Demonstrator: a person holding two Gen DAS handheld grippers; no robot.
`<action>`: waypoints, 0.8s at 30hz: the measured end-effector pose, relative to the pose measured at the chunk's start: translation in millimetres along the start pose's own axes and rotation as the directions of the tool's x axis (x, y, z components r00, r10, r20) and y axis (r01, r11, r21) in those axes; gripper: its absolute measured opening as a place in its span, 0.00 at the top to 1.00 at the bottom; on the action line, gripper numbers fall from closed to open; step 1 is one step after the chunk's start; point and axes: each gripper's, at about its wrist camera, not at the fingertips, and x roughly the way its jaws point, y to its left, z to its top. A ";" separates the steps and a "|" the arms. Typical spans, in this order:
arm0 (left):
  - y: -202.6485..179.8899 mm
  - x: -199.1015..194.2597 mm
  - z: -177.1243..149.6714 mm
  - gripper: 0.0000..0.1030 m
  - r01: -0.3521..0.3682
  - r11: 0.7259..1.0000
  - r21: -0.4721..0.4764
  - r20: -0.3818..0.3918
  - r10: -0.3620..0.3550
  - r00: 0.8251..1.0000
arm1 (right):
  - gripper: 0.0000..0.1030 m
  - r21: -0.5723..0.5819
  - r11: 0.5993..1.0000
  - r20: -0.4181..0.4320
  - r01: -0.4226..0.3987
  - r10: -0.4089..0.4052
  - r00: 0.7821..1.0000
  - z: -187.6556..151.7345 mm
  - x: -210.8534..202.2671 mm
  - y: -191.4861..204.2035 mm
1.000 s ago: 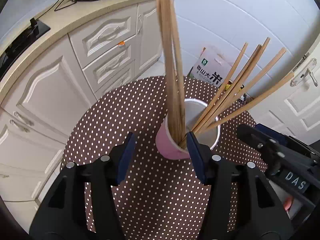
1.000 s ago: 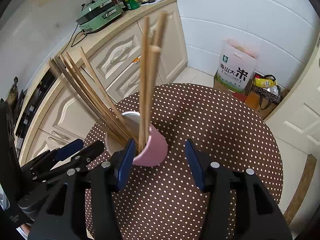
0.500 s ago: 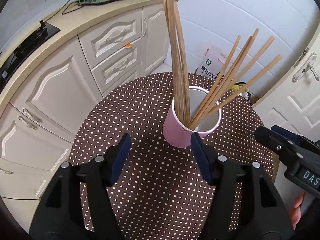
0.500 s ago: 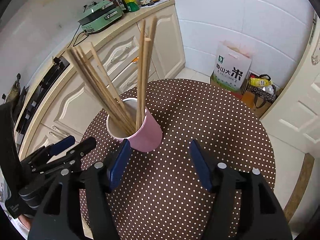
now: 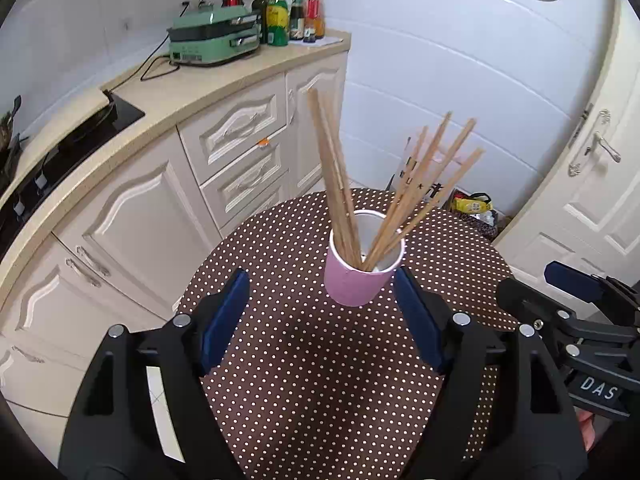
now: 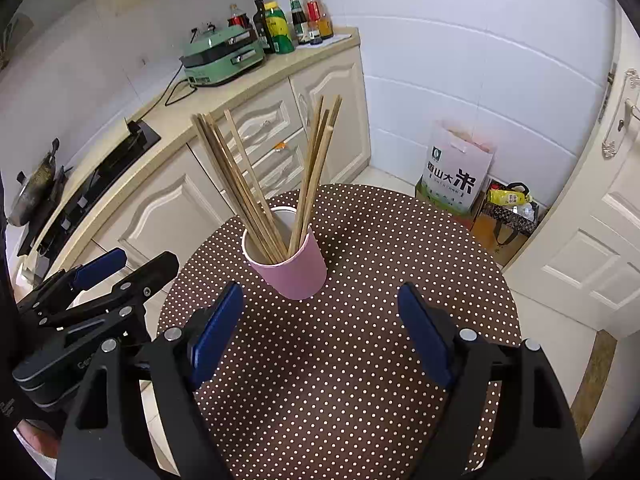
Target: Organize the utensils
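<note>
A pink cup (image 5: 362, 280) (image 6: 294, 274) stands upright on a round table with a brown polka-dot cloth (image 5: 320, 380) (image 6: 340, 360). Several wooden chopsticks (image 5: 336, 184) (image 6: 240, 188) lean in it in two fanned bundles. My left gripper (image 5: 320, 280) hovers short of the cup, its jaws opening with nothing between them. It also shows at the left of the right wrist view (image 6: 146, 258). My right gripper (image 6: 320, 290) hangs back from the cup as well, jaws opening and empty, and appears at the right edge of the left wrist view (image 5: 528, 280).
Cream kitchen cabinets (image 5: 152, 216) and a counter run along the left, carrying a green appliance (image 5: 212, 36), bottles (image 5: 288, 16) and a black hob (image 5: 60, 148). A rice bag (image 6: 456, 172) and other bags sit on the floor behind the table. A white door (image 6: 600, 240) is on the right.
Both grippers have pulled back and up from the cup, and their jaws have spread wider. The cup and chopsticks stay put and now look smaller and farther off.
</note>
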 end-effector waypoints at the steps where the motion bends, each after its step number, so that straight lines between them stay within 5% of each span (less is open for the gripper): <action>1: -1.2 -5.4 -0.1 0.28 0.000 1.000 0.005 0.010 0.000 1.000 | 0.25 0.003 1.000 0.006 -0.004 0.004 1.000 -0.7 -4.4 -0.4; 24: -8.6 -88.0 11.7 0.14 0.012 1.000 0.004 0.181 -0.012 0.983 | 0.23 0.006 1.000 0.163 -0.019 0.018 0.986 5.2 -78.5 2.9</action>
